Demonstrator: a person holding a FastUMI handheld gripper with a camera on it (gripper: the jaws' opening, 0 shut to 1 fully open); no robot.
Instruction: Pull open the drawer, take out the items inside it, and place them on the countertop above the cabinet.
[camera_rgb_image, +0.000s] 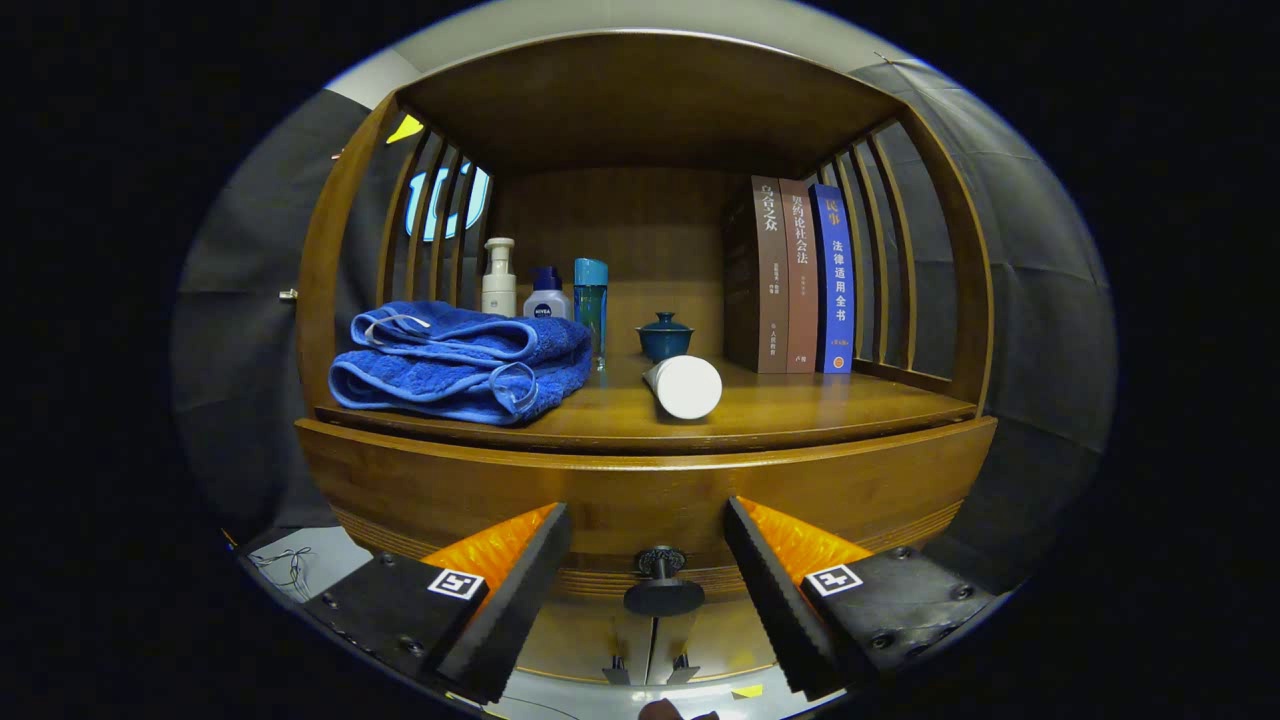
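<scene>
Gripper view looks straight at a brown wooden cabinet with a slatted-sided shelf space above its countertop. Taking the drawer knob as the landmark: it is a dark round pull on the drawer front, which sits flush under the countertop, so the drawer is closed and whatever lies inside is hidden.

Above the knob and off to one side, a folded blue towel lies on the countertop near its front edge. Above the knob on the other side, three books stand upright together against the slats, far back on the shelf. Almost directly above the knob, a white tube lies on its side with its round end facing the camera. Behind the towel stand a white pump bottle, a small white bottle with a dark cap and a tall blue bottle, close together in a row. Just behind the white tube sits a small dark teal lidded cup.

The gripper has its fingers spread apart, one on each side of the knob. Neither finger touches the knob; it sits in the gap between them, about level with the fingertips.
</scene>
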